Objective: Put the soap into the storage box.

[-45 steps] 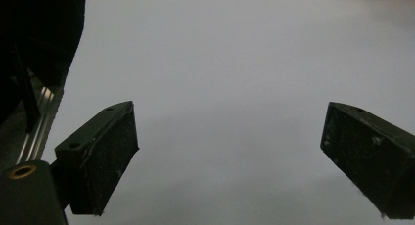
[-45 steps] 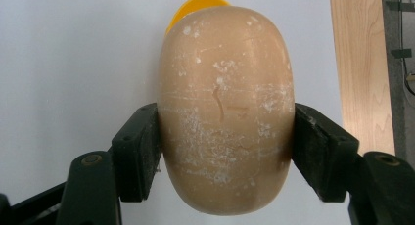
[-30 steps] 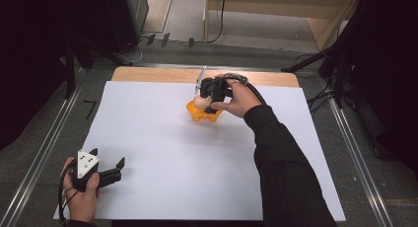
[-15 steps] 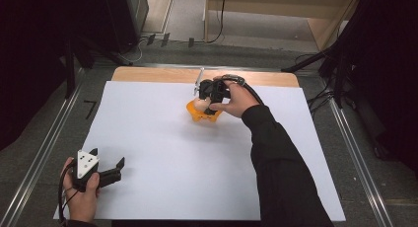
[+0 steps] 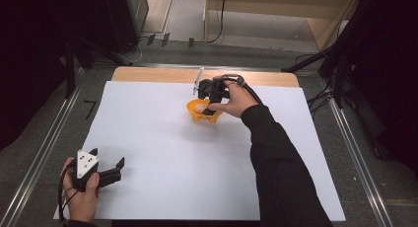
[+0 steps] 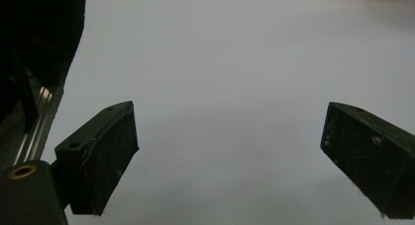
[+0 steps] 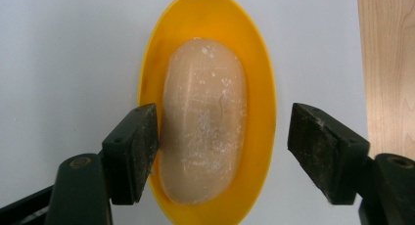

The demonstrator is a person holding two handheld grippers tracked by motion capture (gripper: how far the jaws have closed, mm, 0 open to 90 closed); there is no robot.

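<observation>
One oval, waxy soap bar (image 7: 204,120) lies in your glossy yellow dish (image 7: 262,78); right gripper (image 7: 222,151) jaws just opened, straddling it. Left gripper (image 6: 230,161) spread wide over matte white sheet (image 6: 220,63).

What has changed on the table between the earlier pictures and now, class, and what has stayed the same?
The right claw has just been opening: its jaws now stand apart around the pale oval bar of soap, which lies in the oval yellow plastic dish; the right jaw is plainly clear of it. Both hands stayed in place. The left claw rests open at the near left of the white sheet, and the dish has not moved.
</observation>
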